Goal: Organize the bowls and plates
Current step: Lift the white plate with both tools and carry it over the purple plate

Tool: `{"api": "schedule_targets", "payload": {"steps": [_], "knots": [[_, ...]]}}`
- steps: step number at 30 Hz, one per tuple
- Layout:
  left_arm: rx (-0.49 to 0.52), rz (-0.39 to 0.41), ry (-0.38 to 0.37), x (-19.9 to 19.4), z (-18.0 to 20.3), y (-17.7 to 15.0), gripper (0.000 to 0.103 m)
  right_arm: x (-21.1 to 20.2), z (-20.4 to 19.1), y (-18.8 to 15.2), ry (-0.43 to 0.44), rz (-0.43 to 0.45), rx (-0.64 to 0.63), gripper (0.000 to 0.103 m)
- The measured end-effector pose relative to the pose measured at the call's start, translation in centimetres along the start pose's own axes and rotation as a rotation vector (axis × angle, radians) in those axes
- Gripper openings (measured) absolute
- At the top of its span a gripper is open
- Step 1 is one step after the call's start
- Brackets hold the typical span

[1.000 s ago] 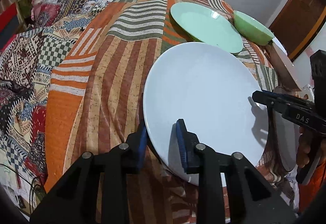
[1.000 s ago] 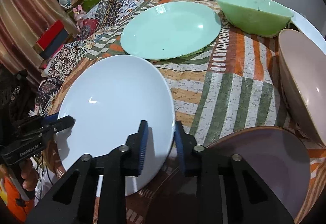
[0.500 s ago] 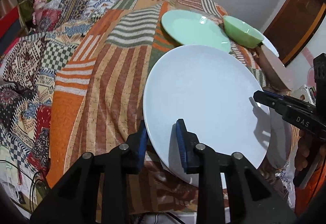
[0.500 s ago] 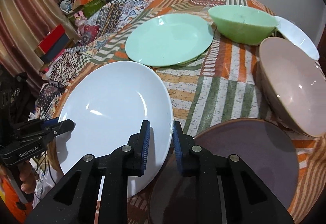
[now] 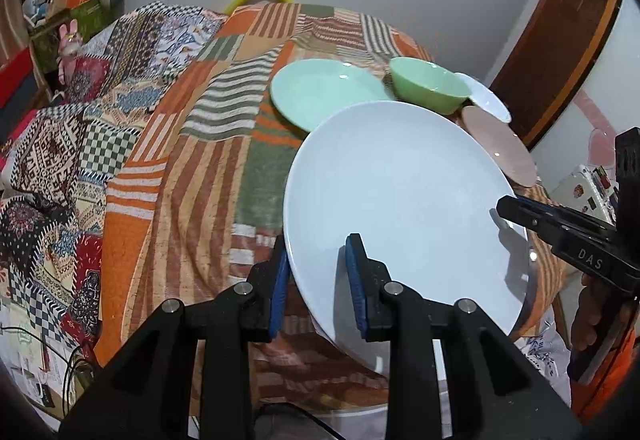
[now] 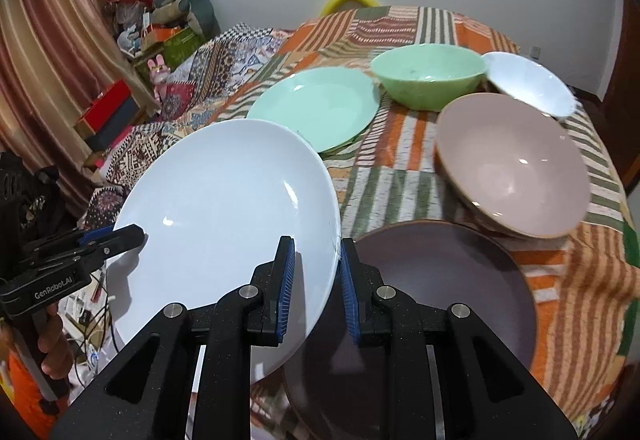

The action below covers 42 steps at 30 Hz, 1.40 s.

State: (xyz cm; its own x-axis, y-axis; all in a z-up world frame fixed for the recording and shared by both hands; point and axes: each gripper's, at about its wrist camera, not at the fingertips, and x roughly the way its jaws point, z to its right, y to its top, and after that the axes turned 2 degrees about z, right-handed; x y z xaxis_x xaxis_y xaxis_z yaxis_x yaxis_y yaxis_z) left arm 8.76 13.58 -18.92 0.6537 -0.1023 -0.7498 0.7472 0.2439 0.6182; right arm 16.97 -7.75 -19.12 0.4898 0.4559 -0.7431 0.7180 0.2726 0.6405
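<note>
Since a second ago we see the white plate (image 5: 404, 200) lifted higher above the patchwork cloth (image 5: 192, 176), with more of the wall and the far dishes now in both views; its grip points look unchanged

We record the left gripper (image 5: 318, 276) clamped on the plate's near-left rim, one blue pad (image 5: 356, 280) on the upper face, the other under the edge. We record the right gripper (image 6: 316, 280) straddling the opposite rim, its blue pads either side of the edge; we cannot tell whether both pads touch. The plate hangs tilted between the two tools, clear of the cloth.

From the right wrist view we note a dark purple plate (image 6: 440, 300) lying on the cloth just beside and below the white plate's right edge. Behind it a pink bowl (image 6: 512, 168) sits tilted, a green bowl (image 6: 428, 80) stands farther back, a small white bowl (image 6: 528, 84) to its right, and a mint green plate (image 6: 316, 112) lies to the left of the green bowl
</note>
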Motion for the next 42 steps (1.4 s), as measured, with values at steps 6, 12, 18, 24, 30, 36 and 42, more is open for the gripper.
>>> {"api": "schedule_targets", "payload": {"steps": [6,12,18,24,30,36,42], "knots": [[0.050,0.009,-0.016,-0.7,2.9,0.0,0.027,-2.1,1.5,-0.7,-0.020,0.030,0.029,0.020],[0.088,-0.004,-0.032,-0.7,5.2,-0.2,0.027,-3.6,3.2,-1.8,-0.039,0.043,0.063,0.020],[0.123,-0.033,-0.049,0.0,7.4,-0.7,0.027,-4.7,4.8,-3.2,-0.058,0.044,0.098,0.020],[0.171,-0.091,-0.050,1.7,9.3,-1.5,0.027,-4.9,6.5,-4.5,-0.077,0.027,0.133,0.020],[0.187,-0.171,-0.058,3.9,10.3,-2.5,0.028,-4.7,7.9,-5.7,-0.094,0.006,0.172,0.021],[0.185,-0.235,-0.055,6.0,10.8,-3.2,0.028,-4.3,9.0,-6.9,-0.100,-0.022,0.198,0.021],[0.193,-0.258,-0.045,7.2,11.5,-3.1,0.028,-3.8,9.7,-7.5,-0.103,-0.044,0.217,0.020]]}}
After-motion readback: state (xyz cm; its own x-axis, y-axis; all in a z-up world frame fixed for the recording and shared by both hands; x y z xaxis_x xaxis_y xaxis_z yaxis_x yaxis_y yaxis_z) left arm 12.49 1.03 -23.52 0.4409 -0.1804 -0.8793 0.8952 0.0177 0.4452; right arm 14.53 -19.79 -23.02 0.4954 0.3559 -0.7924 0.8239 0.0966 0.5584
